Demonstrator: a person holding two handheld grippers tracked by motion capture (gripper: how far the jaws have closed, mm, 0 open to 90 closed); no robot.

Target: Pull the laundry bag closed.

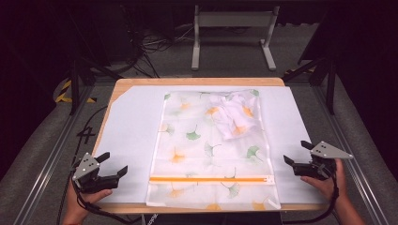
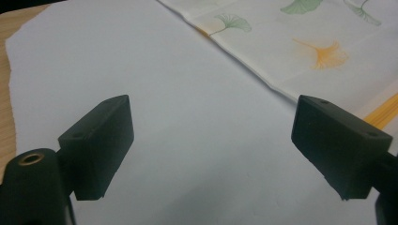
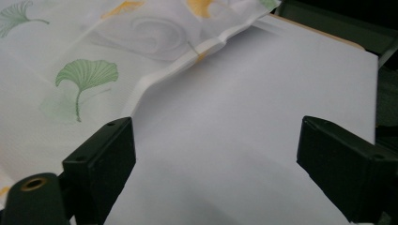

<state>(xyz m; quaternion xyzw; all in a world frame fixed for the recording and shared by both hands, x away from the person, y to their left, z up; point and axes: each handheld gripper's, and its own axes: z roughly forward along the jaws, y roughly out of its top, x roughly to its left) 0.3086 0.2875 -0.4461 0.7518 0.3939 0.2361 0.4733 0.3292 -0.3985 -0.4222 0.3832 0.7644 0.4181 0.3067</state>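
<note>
A translucent white bag [image 1: 206, 150] printed with green and orange ginkgo leaves lies flat in the middle of the table, its orange zipper [image 1: 211, 179] running across near the front edge. A crumpled white cloth [image 1: 234, 115] shows inside it at the back right. My left gripper [image 1: 112, 163] rests open at the front left, a little away from the bag's left edge [image 2: 244, 65]. My right gripper [image 1: 295, 152] stands open at the front right, just beside the bag's right edge [image 3: 155, 79]. Both hold nothing.
A white sheet [image 1: 126, 140] covers the wooden table [image 1: 197, 81], whose corner shows at the back left. A metal frame [image 1: 232, 28] and cables stand on the floor beyond the table. Rails run along both table sides.
</note>
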